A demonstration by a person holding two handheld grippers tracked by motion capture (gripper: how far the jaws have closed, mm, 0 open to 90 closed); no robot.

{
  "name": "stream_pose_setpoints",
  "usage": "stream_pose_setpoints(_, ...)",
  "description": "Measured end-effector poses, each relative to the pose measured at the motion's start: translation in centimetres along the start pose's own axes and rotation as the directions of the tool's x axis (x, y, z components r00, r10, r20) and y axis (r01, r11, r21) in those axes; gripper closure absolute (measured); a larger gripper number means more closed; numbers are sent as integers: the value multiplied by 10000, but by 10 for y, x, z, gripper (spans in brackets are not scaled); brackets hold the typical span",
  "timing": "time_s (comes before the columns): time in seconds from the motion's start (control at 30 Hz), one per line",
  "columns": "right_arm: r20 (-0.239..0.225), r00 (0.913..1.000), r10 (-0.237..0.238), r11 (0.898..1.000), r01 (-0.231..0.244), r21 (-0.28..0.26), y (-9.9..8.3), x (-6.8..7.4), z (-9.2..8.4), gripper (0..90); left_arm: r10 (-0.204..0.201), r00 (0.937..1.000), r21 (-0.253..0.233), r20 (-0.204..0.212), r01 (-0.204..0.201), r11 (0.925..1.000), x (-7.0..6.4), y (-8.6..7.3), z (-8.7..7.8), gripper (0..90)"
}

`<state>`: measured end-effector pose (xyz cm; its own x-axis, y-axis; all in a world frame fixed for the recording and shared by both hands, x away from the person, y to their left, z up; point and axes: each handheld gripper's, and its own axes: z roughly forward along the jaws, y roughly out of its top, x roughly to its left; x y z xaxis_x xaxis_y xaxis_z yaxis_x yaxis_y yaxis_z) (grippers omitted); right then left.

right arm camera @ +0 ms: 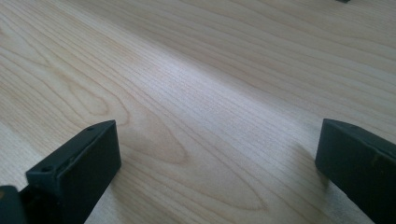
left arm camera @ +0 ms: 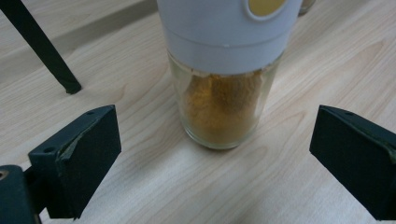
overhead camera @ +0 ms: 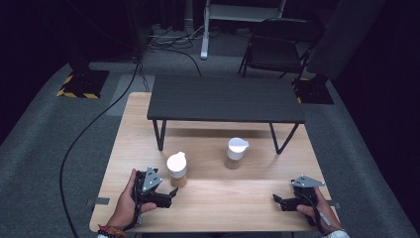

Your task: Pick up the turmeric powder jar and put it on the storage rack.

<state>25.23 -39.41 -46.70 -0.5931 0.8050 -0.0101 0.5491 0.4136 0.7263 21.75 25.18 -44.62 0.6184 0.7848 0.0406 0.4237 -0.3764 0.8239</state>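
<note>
Here the left gripper has its jaws wide apart, and the spice jar stands between them but a little ahead, not yet touched. The jar is upright on the wooden table, near the left hand. To do the grasp well, the gripper should probably go forward and stay level, then close on the glass under the white lid. The right gripper is also wide, low over bare wood. A second jar stands apart, before the small dark shelf.
</note>
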Motion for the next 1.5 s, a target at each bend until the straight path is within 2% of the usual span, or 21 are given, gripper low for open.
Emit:
stream_pose_setpoints(0.83, 0, 10000, -2, 10000, 2, -1, 0, 0, 0, 0, -301, 9980, -111, 547, 307, 9995, 11, 18, 25, 17)
stream_pose_setpoints(1.07, 14, 10000, -5, 10000, 5, 4, 0, 0, 0, 0, -420, 9974, -147, 594, 429, 9990, 12, 21, 29, 18)
stream_pose_setpoints(1.17, 14, 10000, -5, 10000, 5, 3, 0, 0, 0, 0, -499, 9958, -145, 766, 511, 9986, 14, 23, 31, 19)
stream_pose_setpoints(1.33, 14, 10000, -6, 10000, 6, 2, 0, 0, 0, 0, -750, 9941, -188, 780, 767, 9969, 15, 24, 35, 32)
stream_pose_setpoints(1.5, 14, 10000, -9, 10000, 9, 4, 1, 0, 1, 0, -655, 9955, -315, 680, 677, 9972, 13, 24, 38, 61)
